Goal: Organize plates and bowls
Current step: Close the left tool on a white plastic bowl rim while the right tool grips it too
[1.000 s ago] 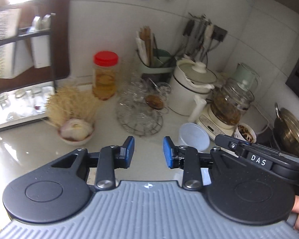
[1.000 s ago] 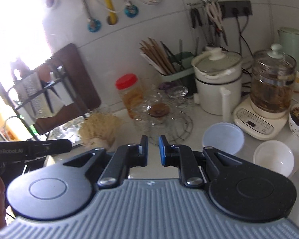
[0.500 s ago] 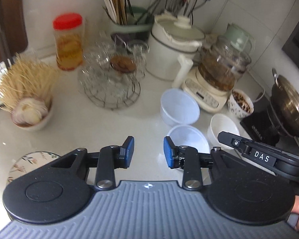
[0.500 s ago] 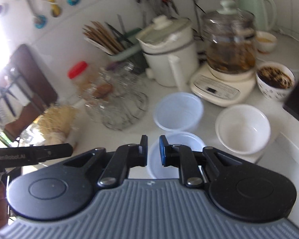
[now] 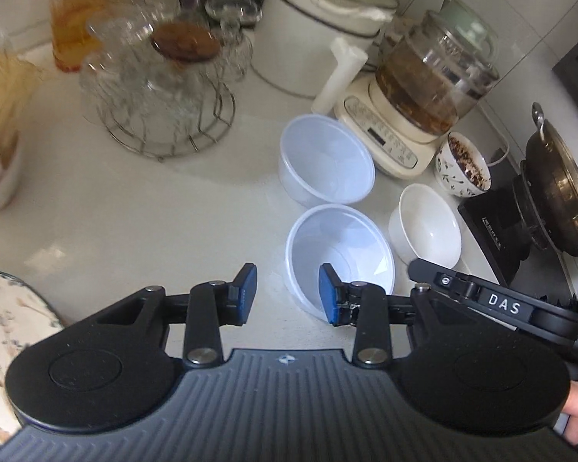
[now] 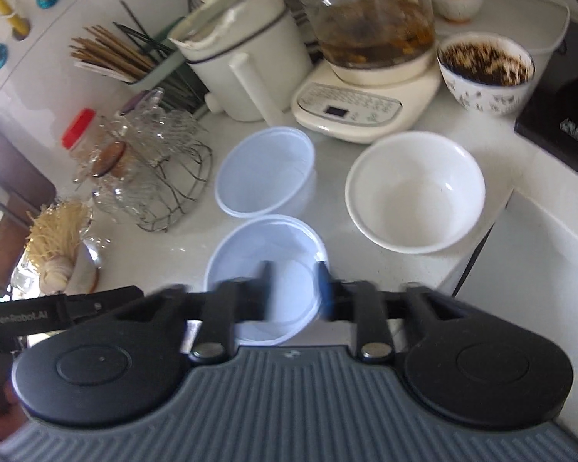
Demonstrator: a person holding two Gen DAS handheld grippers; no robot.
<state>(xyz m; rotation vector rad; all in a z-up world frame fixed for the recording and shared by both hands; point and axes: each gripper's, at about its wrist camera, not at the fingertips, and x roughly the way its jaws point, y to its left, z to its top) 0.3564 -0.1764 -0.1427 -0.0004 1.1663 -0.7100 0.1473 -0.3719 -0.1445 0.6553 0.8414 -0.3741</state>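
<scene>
Plastic bowl (image 6: 266, 269), upright, mouth up, round

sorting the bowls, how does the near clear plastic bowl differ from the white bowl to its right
The near plastic bowl is translucent and bluish with steep walls; the white bowl is opaque with rounded, flaring sides. The plastic bowl lies right under the right gripper; the white bowl sits clear of it. Both are upright and empty.

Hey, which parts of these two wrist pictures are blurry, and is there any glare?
Right wrist view: the right gripper has motion-smeared fingertips, its jaws just opening over the near translucent plastic bowl, holding nothing; the glass kettle is soft. Left wrist view: the left gripper is sharp; the glass cups in the wire rack are blurred; mild sheen on the white counter.
</scene>
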